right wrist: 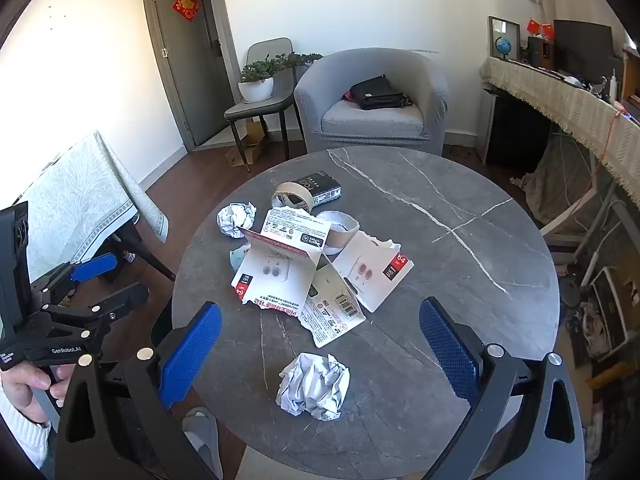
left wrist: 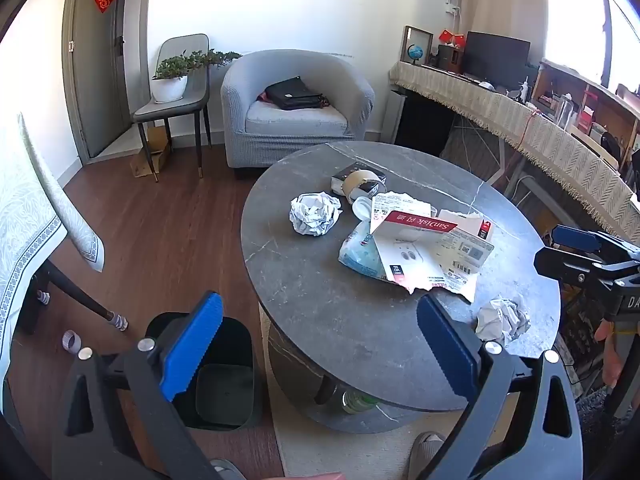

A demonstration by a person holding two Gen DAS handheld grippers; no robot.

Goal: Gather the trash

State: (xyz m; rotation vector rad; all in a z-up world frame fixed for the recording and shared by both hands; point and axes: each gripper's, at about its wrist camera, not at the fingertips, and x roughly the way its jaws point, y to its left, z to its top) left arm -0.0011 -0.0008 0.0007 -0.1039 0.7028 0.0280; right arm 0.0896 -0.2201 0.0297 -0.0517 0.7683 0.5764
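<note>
Bin: the black plastic trash bin [left wrist: 218, 376] stands on the brown wood floor at the left foot of the desk. It sits low and close, so I think trash can drop straight in.

Left tongs: the black left tongs with blue pads [left wrist: 320, 354] are wide open and hold nothing. They hang over the near left edge of the desk, with one pad over the bin, maybe so the bin is only a short trip away.

Desk: the round grey stone desk with white lines [right wrist: 460, 208] carries all the trash, near the middle and the near edge.

Far ball: a crumpled white paper ball [right wrist: 237, 219] lies on the left, just beside the torn cards.

Tape ring: a pale empty tape roll [right wrist: 294, 197] leans on a small black box [right wrist: 322, 188] at the far side of the pile.

Cards: the torn white and red cardboard packs [right wrist: 320, 272] lie in a messy heap in the middle, over a light blue plastic bag [left wrist: 358, 252].

Near ball: another crumpled white paper ball [right wrist: 314, 386] lies alone near the edge. It looks like the easiest pick.

Right tongs: the black right tongs with blue pads [right wrist: 320, 354] are spread wide and empty, above the near ball, one pad on each side.
</note>
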